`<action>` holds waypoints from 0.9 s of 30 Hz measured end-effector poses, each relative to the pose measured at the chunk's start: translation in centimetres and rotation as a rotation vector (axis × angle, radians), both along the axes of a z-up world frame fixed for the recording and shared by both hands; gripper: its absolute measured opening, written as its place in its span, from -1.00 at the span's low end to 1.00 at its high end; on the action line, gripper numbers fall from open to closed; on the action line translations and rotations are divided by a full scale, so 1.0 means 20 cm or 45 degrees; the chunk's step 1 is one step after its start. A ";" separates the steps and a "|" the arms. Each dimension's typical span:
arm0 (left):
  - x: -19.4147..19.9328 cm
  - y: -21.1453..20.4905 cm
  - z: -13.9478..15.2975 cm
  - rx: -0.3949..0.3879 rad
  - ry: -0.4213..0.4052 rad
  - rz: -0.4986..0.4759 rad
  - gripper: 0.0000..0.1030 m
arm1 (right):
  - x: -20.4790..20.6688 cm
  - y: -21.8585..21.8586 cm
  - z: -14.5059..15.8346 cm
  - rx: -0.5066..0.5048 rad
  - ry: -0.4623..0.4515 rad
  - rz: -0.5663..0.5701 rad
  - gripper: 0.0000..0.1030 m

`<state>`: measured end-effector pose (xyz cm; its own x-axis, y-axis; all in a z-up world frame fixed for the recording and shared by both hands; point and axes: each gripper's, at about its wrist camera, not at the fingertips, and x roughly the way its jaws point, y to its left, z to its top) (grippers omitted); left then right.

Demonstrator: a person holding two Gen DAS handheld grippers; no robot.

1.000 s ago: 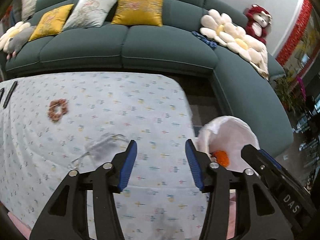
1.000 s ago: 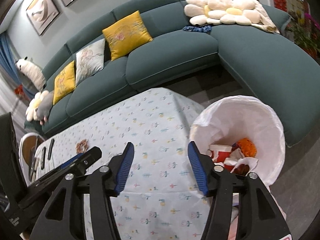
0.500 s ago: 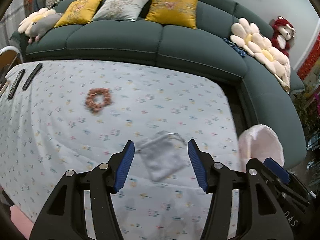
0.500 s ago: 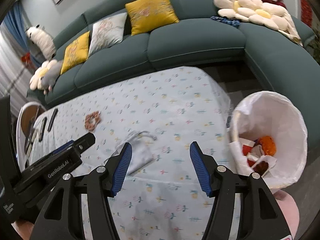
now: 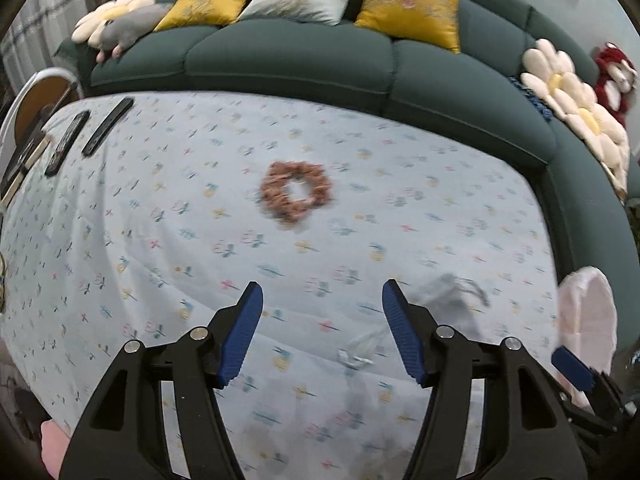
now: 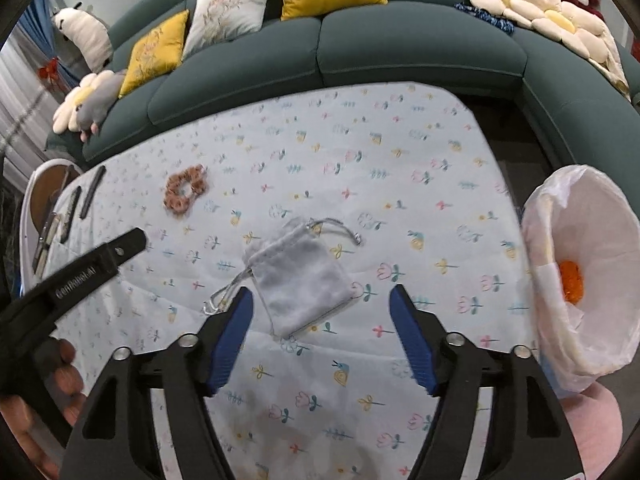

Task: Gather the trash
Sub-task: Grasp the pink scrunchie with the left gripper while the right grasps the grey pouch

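**A:** What fills the room, biggest first?

**B:** A dark green curved sofa wraps the far side, with yellow and pale cushions along its back and a flower-shaped pillow on its right arm. In front of it stands the table under a flowered cloth.

**A:** And the bin?

**B:** A white-lined trash bin stands off the table's right edge, seen from the right wrist. Something orange lies inside it, along with pale scraps.

**A:** Where are the things on the cloth?

**B:** A grey drawstring pouch lies flat near the front middle of the table, its cords trailing out at the left and upper right. A pinkish-brown scrunchie lies farther back toward the sofa, well apart from the pouch. At the far left edge lie dark remote controls, side by side.

**A:** The right gripper?

**B:** The right gripper is spread wide and holds nothing. It hangs over the near end of the pouch, the left blue pad just beside the cord ends.

**A:** And the left one?

**B:** The left gripper is also spread wide and empty, above bare cloth. In its own view the scrunchie lies ahead between the fingers, and the pouch shows blurred past the right finger.
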<state>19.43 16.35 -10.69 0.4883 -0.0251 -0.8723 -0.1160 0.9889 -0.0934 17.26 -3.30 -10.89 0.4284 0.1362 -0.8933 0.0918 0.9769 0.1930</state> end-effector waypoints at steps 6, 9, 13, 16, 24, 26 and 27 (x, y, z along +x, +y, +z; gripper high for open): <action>0.19 0.18 -0.12 -0.009 0.058 0.082 0.15 | 0.12 0.06 -0.17 -0.012 0.097 -0.004 0.34; 0.30 0.24 -0.16 -0.028 0.087 0.111 0.15 | 0.17 0.09 -0.25 -0.023 0.140 -0.010 0.34; 0.46 0.30 -0.22 -0.063 0.108 0.136 0.15 | 0.25 0.12 -0.33 -0.033 0.177 -0.023 0.34; 0.58 0.32 -0.29 -0.079 0.155 0.133 0.15 | 0.29 0.13 -0.38 -0.039 0.193 -0.031 0.34; 0.65 0.32 -0.43 -0.107 0.197 0.119 -0.14 | 0.30 0.20 -0.41 -0.173 0.150 0.027 0.39; 0.63 0.30 -0.43 -0.080 0.183 0.094 -0.33 | 0.29 0.22 -0.42 -0.198 0.133 0.040 0.37; 0.62 0.29 -0.43 -0.063 0.177 0.087 -0.44 | 0.28 0.22 -0.42 -0.194 0.129 0.038 0.35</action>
